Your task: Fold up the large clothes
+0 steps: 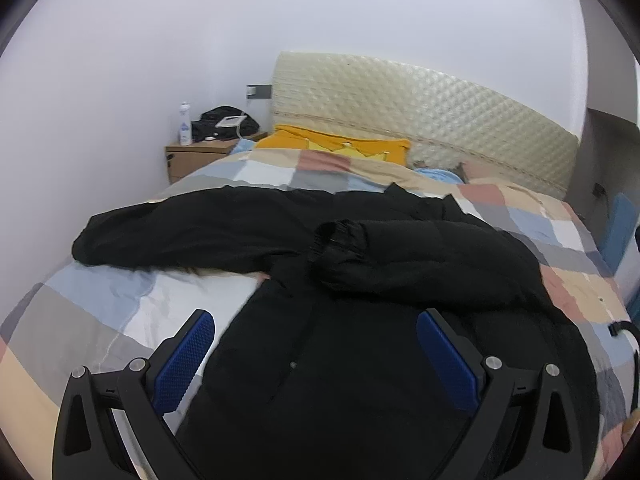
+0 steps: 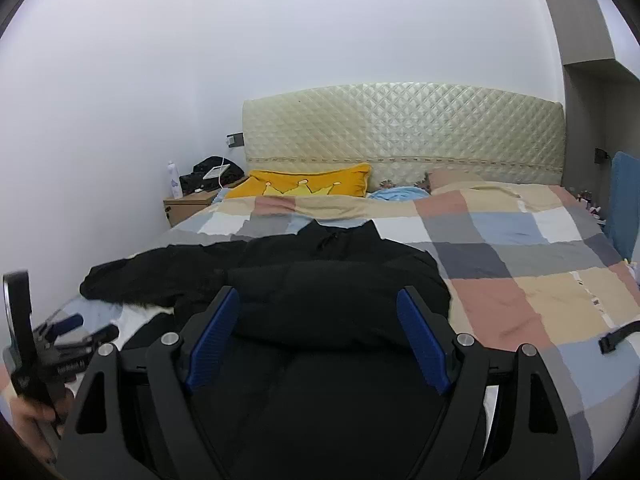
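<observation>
A large black jacket [image 1: 360,360] lies spread on the checkered quilt [image 1: 100,312]. One sleeve [image 1: 400,256] is folded across its body, cuff toward the middle. The other sleeve [image 1: 160,236] stretches out to the left. My left gripper [image 1: 316,320] hangs open above the jacket's lower part, nothing between its blue pads [image 1: 184,364]. In the right wrist view my right gripper [image 2: 318,296] is open too, raised over the jacket [image 2: 340,280] with nothing held. The left gripper [image 2: 80,328] shows at that view's left edge, held by a hand [image 2: 28,412].
A quilted cream headboard [image 2: 400,132] stands against the far wall, with a yellow pillow [image 2: 304,186] below it. A wooden nightstand [image 2: 188,208] at the far left carries a bottle [image 2: 174,180] and dark items. A black strap [image 2: 616,338] lies near the bed's right edge.
</observation>
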{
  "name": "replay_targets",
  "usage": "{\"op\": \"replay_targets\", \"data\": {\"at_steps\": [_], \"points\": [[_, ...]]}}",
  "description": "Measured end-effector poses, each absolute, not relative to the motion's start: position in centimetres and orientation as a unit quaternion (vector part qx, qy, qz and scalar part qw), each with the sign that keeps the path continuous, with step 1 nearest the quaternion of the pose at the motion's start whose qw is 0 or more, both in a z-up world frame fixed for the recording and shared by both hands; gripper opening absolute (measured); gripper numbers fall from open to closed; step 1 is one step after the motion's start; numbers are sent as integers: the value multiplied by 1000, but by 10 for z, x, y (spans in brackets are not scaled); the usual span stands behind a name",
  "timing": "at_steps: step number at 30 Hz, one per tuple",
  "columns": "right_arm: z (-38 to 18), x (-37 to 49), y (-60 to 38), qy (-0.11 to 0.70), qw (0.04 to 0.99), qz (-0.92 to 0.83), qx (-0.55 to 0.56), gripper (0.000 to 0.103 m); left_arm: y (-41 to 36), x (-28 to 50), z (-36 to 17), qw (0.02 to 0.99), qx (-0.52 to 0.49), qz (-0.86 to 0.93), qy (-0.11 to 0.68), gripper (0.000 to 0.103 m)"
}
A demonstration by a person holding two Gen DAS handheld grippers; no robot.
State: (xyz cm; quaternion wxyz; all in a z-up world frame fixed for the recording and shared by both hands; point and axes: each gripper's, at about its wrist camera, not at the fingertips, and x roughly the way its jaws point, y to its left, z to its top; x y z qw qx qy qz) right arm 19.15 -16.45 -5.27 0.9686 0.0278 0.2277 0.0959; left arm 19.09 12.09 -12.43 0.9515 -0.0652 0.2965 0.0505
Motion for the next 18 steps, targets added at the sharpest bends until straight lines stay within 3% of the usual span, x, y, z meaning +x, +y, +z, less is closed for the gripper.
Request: {"op": "replay_targets", "data": {"at_steps": [18], "points": [[-94, 110, -212, 247, 965, 80, 45, 81, 66, 171, -118, 956, -26, -1, 292, 102]]}}
